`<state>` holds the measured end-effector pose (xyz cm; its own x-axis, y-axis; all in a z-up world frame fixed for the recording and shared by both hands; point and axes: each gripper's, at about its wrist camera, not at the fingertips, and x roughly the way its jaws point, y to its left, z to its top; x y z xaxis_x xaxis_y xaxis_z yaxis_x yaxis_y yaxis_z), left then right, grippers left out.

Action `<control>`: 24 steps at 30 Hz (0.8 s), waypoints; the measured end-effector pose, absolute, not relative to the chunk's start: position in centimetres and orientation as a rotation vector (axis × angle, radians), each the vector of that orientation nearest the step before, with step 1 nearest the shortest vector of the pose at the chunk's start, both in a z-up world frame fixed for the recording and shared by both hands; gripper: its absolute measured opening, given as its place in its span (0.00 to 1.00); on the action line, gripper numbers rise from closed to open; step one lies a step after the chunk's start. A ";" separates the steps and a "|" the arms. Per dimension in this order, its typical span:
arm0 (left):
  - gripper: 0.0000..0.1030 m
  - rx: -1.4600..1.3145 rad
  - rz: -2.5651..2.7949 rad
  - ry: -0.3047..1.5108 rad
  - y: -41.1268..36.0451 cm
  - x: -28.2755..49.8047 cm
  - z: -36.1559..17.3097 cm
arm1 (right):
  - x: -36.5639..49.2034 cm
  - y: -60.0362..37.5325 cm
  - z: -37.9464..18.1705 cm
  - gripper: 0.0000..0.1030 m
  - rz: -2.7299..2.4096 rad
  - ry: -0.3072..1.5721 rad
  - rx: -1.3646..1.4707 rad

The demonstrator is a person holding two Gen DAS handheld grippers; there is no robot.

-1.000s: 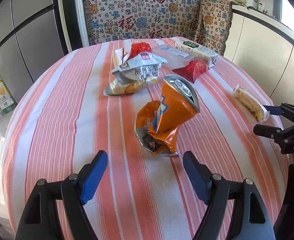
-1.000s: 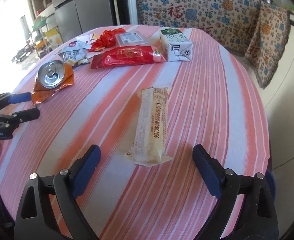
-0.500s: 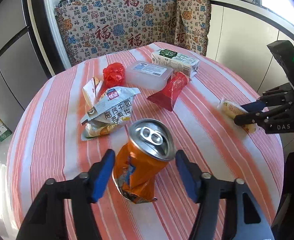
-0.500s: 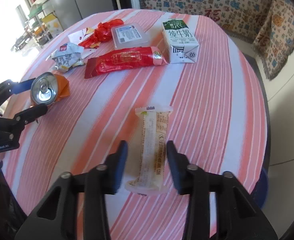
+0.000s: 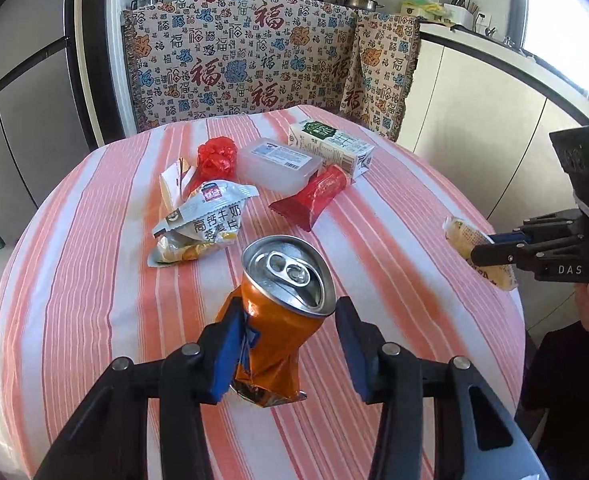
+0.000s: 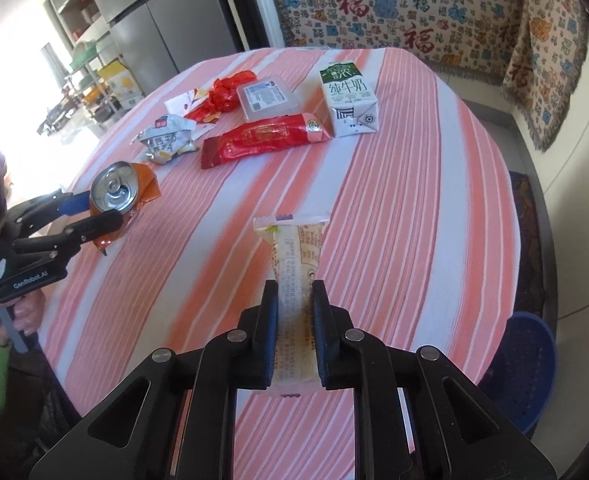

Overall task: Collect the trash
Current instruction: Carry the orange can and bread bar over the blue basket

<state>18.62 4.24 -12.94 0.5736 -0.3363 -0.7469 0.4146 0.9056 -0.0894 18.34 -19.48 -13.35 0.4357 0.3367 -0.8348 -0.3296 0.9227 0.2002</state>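
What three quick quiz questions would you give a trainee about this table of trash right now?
1. True or false: the right tool is shut on the pale snack packet.
2. What sits between the fingers of the left tool? A glass bottle; B crushed orange can; C banana.
3. Fill in: the clear plastic box lies between the crumpled red wrapper and the ____.

Key: 1 true; 2 B; 3 milk carton.
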 end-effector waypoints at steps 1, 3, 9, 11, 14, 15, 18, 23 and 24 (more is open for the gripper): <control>0.45 0.094 -0.444 0.850 4.1 18.4 -12.8 | 18.1 -19.6 -13.3 0.15 0.416 1.040 0.013; 0.45 0.088 -0.453 0.848 3.6 18.1 -12.5 | 17.7 -19.8 -13.4 0.15 0.420 1.038 0.022; 0.45 0.081 -0.496 0.848 0.9 17.2 -11.9 | 16.8 -21.6 -13.4 0.15 0.419 1.032 0.088; 0.45 0.085 -0.516 0.845 -0.2 16.8 -11.8 | 16.6 -22.3 -13.5 0.15 0.412 1.030 0.109; 0.45 0.084 -0.543 0.847 -2.0 16.6 -11.8 | 16.1 -23.4 -13.6 0.15 0.403 1.027 0.129; 0.45 0.082 -0.550 0.849 -2.5 16.6 -11.8 | 16.0 -23.8 -13.7 0.15 0.402 1.026 0.140; 0.45 0.076 -0.573 0.853 -4.2 16.6 -11.8 | 15.7 -24.9 -13.6 0.15 0.393 1.016 0.169; 0.45 0.069 -0.613 0.858 -7.1 16.7 -11.5 | 15.5 -27.4 -12.9 0.15 0.357 0.987 0.205; 0.45 0.069 -0.621 0.858 -7.6 16.7 -11.3 | 15.4 -28.2 -12.7 0.15 0.344 0.980 0.212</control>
<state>16.69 -7.61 -11.31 0.4899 -0.4842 -0.7249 0.5380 0.8223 -0.1857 15.35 -28.21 -12.73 0.5097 0.3775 -0.7731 -0.1885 0.9258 0.3278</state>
